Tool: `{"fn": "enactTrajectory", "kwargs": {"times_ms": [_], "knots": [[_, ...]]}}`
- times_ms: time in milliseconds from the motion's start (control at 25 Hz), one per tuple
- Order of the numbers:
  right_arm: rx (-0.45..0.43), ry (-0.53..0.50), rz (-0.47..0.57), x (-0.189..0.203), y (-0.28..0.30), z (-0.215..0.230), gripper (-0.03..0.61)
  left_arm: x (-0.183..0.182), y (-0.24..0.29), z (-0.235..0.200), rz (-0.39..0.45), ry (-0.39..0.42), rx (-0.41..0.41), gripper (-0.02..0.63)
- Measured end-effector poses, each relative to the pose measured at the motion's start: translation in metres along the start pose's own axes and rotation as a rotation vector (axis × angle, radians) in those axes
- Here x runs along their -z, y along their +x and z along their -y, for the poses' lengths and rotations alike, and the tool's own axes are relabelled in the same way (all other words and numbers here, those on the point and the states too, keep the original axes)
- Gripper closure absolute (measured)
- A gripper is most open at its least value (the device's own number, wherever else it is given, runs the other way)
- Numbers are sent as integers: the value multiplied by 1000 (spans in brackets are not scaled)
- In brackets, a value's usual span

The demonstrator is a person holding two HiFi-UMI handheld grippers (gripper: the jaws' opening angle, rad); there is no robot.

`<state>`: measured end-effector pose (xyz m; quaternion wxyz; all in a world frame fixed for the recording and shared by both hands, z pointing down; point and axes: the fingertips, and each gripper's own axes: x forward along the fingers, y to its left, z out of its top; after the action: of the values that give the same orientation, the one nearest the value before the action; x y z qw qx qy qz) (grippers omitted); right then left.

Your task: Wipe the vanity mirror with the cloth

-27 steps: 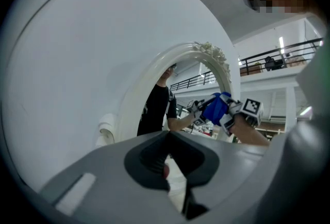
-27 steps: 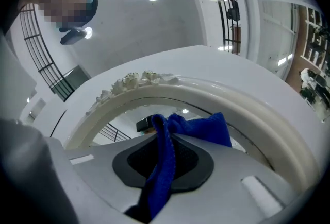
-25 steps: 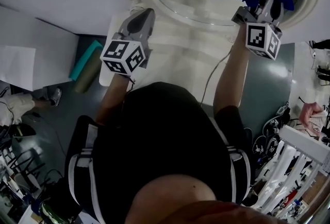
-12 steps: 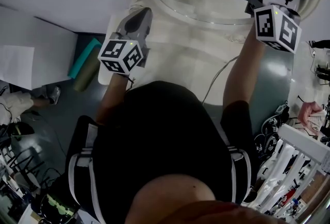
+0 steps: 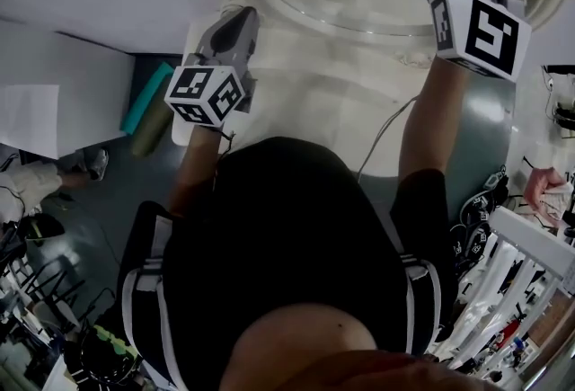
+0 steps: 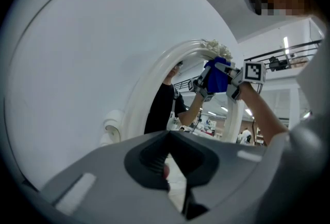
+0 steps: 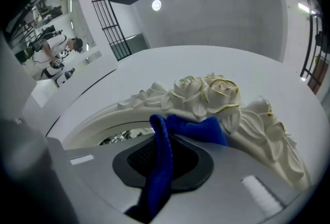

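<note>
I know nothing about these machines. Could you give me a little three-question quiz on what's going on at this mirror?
1. Pick one: what is pinched between the jaws of the right gripper?
A. a sponge
B. a blue cloth
C. a spray bottle

2. True or false: the left gripper also has a cloth between its jaws.

3. Fill in the blank: the blue cloth lies against the white mirror frame, right beside its carved, gold-edged ____.

Key
1. B
2. False: its jaws are closed together with no cloth in them.
3. roses
</note>
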<state>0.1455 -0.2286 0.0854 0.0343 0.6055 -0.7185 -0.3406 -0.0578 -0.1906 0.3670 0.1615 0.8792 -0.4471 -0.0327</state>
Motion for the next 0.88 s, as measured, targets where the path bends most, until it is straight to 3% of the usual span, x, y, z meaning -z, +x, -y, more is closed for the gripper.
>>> {"fn": "enactTrajectory", "kwargs": {"times_ms": [280, 440, 880], "knots": [[-118, -190, 18, 10, 4, -46, 537, 6, 7, -4, -7, -16, -6, 603], [-197, -292, -79, 31, -5, -83, 537, 5, -2, -6, -9, -18, -11, 603], [-344, -354, -117, 112, -30, -170, 537, 5, -2, -9, -14, -19, -26, 603]]}}
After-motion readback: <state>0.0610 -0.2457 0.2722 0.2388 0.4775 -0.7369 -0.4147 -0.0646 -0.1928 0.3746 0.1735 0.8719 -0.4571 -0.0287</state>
